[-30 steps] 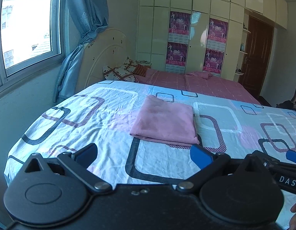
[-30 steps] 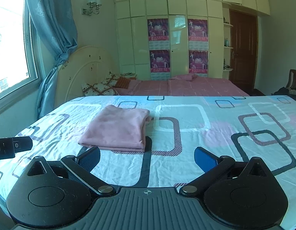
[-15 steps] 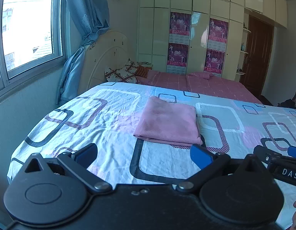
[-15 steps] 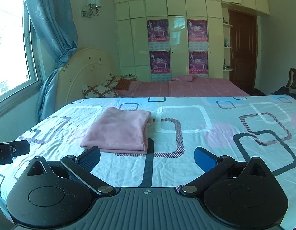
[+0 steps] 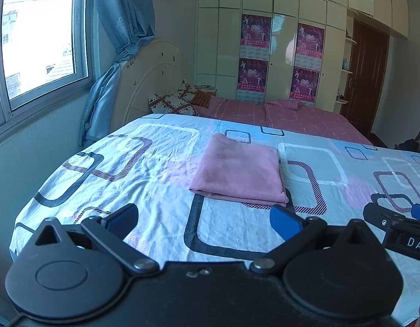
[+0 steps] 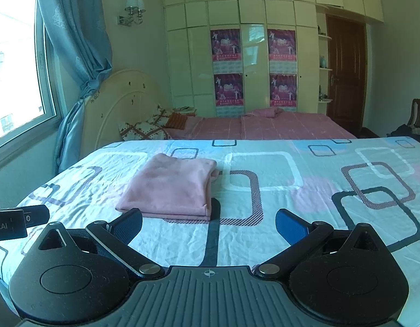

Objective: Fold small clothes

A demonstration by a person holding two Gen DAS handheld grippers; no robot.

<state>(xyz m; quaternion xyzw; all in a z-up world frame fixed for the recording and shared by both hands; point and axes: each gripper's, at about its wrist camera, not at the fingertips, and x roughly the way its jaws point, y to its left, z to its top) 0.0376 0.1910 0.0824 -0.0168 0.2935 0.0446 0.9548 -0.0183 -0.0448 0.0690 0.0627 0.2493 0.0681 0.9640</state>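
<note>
A pink garment [image 5: 238, 171] lies folded into a neat rectangle on the patterned sheet [image 5: 128, 169]; it also shows in the right wrist view [image 6: 171, 188]. My left gripper [image 5: 204, 219] is open and empty, held back from the garment's near edge. My right gripper [image 6: 208, 226] is open and empty, also short of the garment, with the cloth ahead and to its left. The right gripper's body [image 5: 395, 218] shows at the right edge of the left wrist view. The left gripper's body [image 6: 16, 218] shows at the left edge of the right wrist view.
A second bed with a pink cover [image 6: 264, 128] and pillows [image 6: 147, 130] stands beyond the sheet. A window [image 5: 38, 41] and blue curtain [image 5: 120, 41] are on the left. Wardrobes [image 6: 250, 54], a brown door [image 6: 346, 73] and a chair [image 6: 416, 117] line the back and right.
Both grippers have drawn back and risen slightly, so the folded garment sits a little farther off in both views. The jaws stay open. The garment has not moved.
</note>
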